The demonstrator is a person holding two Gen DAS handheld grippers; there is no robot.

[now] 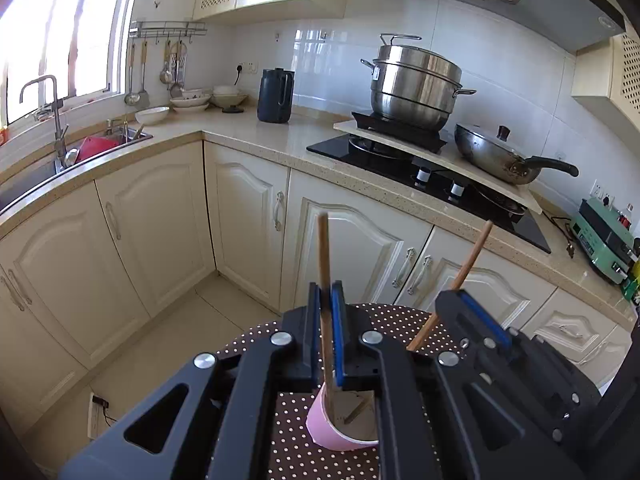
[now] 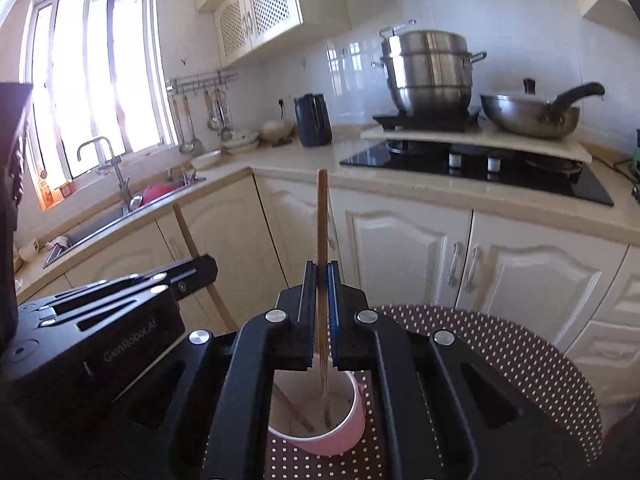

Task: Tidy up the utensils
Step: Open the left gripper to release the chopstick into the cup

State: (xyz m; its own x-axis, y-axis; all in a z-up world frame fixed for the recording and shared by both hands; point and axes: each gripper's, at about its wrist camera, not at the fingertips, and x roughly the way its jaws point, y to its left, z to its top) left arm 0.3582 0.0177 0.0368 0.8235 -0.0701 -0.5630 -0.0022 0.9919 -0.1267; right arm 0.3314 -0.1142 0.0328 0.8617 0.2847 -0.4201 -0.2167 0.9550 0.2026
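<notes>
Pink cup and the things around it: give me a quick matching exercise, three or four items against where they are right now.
Items:
1. pink cup
2. steamer pot
3. wok
4. dark kettle

Places:
A. on the counter by the wall
B. on the dotted table
C. on the hob, left
D. beside the pot, right

Pairs: 1-B, 2-C, 3-D, 4-A

Both grippers point forward and slightly downward side by side, the left gripper [image 1: 327, 300] with its jaws closed tight on a thin wooden stick [image 1: 323, 256], and the right gripper [image 2: 319, 276] likewise clamped on another upright wooden stick [image 2: 322, 220].
</notes>
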